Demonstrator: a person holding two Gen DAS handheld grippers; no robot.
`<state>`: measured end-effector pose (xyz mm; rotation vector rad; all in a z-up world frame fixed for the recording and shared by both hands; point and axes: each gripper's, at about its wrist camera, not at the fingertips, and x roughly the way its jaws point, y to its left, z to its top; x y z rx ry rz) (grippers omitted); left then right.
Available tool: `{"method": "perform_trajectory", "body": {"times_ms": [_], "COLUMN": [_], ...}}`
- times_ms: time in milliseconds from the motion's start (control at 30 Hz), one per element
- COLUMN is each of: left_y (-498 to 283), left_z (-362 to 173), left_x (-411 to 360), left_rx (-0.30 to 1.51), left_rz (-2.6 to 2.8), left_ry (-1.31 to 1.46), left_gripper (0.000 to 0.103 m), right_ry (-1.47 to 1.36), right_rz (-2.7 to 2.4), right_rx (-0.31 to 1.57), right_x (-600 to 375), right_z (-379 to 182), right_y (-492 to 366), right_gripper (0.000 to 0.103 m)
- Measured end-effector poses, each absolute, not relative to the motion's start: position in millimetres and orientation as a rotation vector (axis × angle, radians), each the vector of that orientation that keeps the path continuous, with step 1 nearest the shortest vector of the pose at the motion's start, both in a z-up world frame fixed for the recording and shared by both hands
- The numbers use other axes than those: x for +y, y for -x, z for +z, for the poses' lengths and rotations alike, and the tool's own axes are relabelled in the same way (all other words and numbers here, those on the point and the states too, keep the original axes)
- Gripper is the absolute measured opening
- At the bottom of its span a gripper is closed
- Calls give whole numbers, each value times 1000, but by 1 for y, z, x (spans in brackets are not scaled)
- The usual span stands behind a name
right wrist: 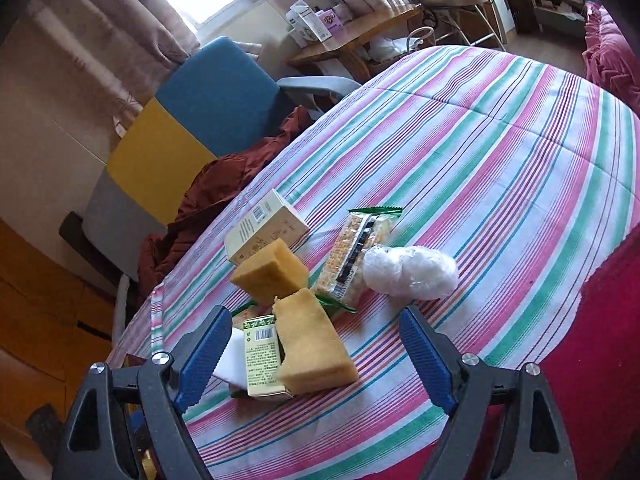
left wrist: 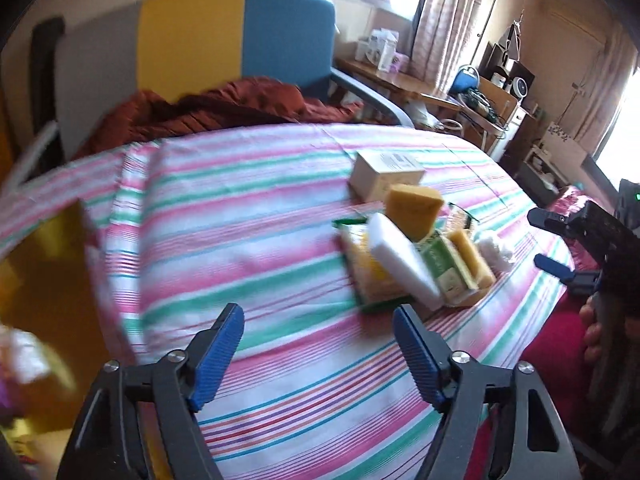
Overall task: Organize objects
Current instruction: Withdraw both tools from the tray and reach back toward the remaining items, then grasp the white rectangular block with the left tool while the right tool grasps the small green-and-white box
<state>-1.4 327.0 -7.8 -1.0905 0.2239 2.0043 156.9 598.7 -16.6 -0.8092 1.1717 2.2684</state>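
A small heap lies on the striped cloth point(left wrist: 240, 216): a white box point(left wrist: 386, 176), a yellow sponge point(left wrist: 414, 204), a white foam block point(left wrist: 400, 264), a green box point(left wrist: 444, 268), a second sponge point(left wrist: 470, 256), a snack packet point(right wrist: 354, 256) and a white wrapped bundle point(right wrist: 412, 272). My left gripper point(left wrist: 318, 312) is open just short of the heap with nothing between its pads. My right gripper point(right wrist: 313, 314) is open too; the second sponge point(right wrist: 312, 344) and green box point(right wrist: 262, 356) lie in the gap between its fingers, untouched. The right gripper point(left wrist: 538, 238) also shows right of the heap.
A blue and yellow chair point(left wrist: 240, 36) with a rust-red garment point(left wrist: 208, 112) stands behind the cloth. A wooden desk point(left wrist: 400, 80) with boxes is at the back. Red bedding point(right wrist: 600, 360) borders the cloth's right edge. A yellow-brown blurred object point(left wrist: 48, 280) is at the left.
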Motion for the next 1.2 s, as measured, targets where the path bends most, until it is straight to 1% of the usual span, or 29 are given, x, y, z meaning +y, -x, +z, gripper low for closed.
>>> {"method": "perform_trajectory", "body": {"times_ms": [100, 167, 200, 300, 400, 433, 467, 500, 700, 867, 967, 1133, 1200], "left_y": [4, 7, 9, 19, 30, 32, 32, 33, 21, 16, 10, 5, 4], "left_z": [-16, -23, -26, -40, -50, -51, -52, -54, -44, -33, -30, -28, -30], "left_x": [348, 365, 371, 389, 401, 403, 407, 410, 390, 340, 317, 281, 275], "left_rx": [189, 154, 142, 96, 10, -3, -1, 8, 11, -7, 27, 40, 51], "left_rz": [1961, 1920, 1906, 1883, 1856, 1855, 1851, 1830, 1795, 1815, 1818, 1820, 1823], "left_ry": [1128, 1155, 1172, 1224, 1288, 1291, 1292, 1298, 1245, 1229, 1232, 1265, 1271], "left_gripper": [75, 67, 65, 65, 65, 62, 43, 34, 29, 29, 26, 26, 26], "right_ry": [799, 802, 805, 819, 823, 828, 832, 837, 861, 890, 917, 1104, 1227], "right_rz": [2281, 2281, 2281, 2282, 2284, 2283, 2282, 2282, 2286, 2293, 2296, 2390, 2461], "right_rx": [1199, 1202, 1203, 1206, 1213, 1214, 1214, 1213, 1202, 1171, 1142, 977, 902], "right_x": [599, 601, 601, 601, 601, 602, 602, 602, 602, 599, 596, 568, 545], "right_z": [-18, -19, -19, -20, -21, -21, -22, -22, -23, -23, -23, -20, -22], "right_y": [-157, -156, -155, -153, -152, -151, -151, -150, -147, -143, -140, -116, -102], "right_gripper": [87, 87, 87, 87, 87, 87, 87, 87, 87, 87, 87, 87, 83]}}
